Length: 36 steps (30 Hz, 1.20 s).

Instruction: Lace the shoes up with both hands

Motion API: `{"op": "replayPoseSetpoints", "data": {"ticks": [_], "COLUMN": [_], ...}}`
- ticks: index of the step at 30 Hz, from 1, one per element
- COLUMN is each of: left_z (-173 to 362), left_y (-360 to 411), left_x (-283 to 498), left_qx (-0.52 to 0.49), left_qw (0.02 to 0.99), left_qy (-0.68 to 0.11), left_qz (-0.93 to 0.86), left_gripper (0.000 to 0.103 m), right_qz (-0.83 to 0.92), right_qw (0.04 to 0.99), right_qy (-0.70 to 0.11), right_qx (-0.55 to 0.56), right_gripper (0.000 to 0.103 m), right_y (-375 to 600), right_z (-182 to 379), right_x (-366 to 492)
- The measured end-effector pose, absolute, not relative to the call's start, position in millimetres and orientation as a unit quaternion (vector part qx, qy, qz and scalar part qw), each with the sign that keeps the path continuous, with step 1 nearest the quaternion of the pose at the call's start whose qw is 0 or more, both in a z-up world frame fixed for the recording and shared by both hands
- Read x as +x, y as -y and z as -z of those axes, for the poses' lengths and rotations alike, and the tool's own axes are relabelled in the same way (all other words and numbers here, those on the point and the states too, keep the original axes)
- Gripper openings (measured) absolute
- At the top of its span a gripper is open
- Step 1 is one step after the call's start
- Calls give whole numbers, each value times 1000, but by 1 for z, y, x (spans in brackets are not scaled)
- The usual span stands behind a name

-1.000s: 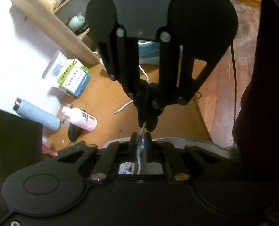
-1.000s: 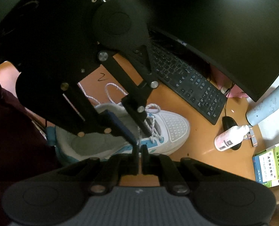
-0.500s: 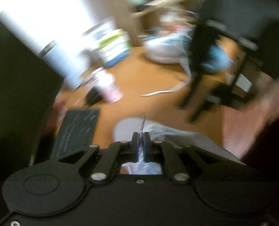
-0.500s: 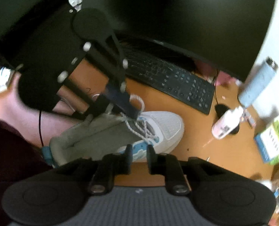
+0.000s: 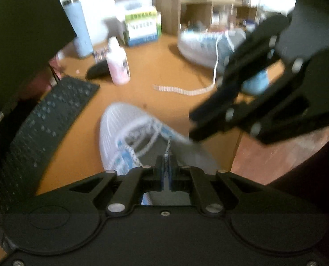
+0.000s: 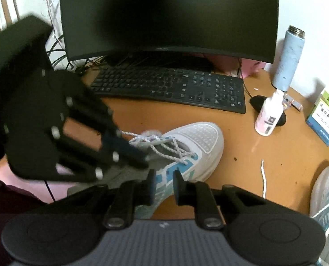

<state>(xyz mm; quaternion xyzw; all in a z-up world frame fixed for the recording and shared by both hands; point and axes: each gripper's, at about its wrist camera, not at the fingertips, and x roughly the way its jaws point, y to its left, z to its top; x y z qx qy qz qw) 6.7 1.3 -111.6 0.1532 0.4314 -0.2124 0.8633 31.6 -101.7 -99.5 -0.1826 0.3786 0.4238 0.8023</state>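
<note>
A white and blue sneaker (image 6: 195, 146) lies on the orange desk, toe toward the keyboard; it also shows in the left wrist view (image 5: 129, 133). Its white speckled lace (image 6: 164, 146) is threaded across the eyelets. My left gripper (image 5: 165, 166) is shut on the lace end (image 5: 168, 148) just above the shoe's tongue; in the right wrist view it (image 6: 129, 148) hangs over the shoe's opening. My right gripper (image 6: 163, 184) is open and empty, just in front of the shoe's side; in the left wrist view it (image 5: 193, 124) is to the right of the shoe.
A second sneaker (image 5: 211, 44) with a loose lace (image 5: 182, 90) lies at the right of the desk. A black keyboard (image 6: 169, 86), a monitor (image 6: 169, 15), a mouse (image 6: 266, 106), a pink-white bottle (image 6: 268, 117), a blue flask (image 6: 288, 59) and boxes (image 6: 326, 119) stand behind the shoe.
My right gripper has let go of the lace, opened and pulled back to the right. My left gripper keeps the lace end and has swung round over the shoe.
</note>
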Motion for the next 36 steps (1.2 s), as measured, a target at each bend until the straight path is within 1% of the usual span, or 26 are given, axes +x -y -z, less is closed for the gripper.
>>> {"op": "replayPoseSetpoints", "data": {"ticks": [11,23,33,35,36], "left_z": [123,127,128,128,128], "left_y": [11,12,15,15,14], "left_x": [15,20,20,20,20], "left_qx": [167,178,193,192,192], "left_qw": [868,865,861,862,862], "left_qy": [-440,-440,-441,-441,-440], "left_qz": [158,165,161,162,162], "left_gripper": [2,2,2,2,2], "right_qz": [-431,-415,-420,-427,-428], "right_qw": [801,800,803,799,797], "right_qy": [-381,-401,-393,-393,-396], "right_qx": [-166,-164,-157,-158,-159], "right_gripper": [17,17,17,18,21], "right_y": [108,110,109,103,100], "right_z": [97,104,95,95,96], "right_x": [21,25,23,23,24]}}
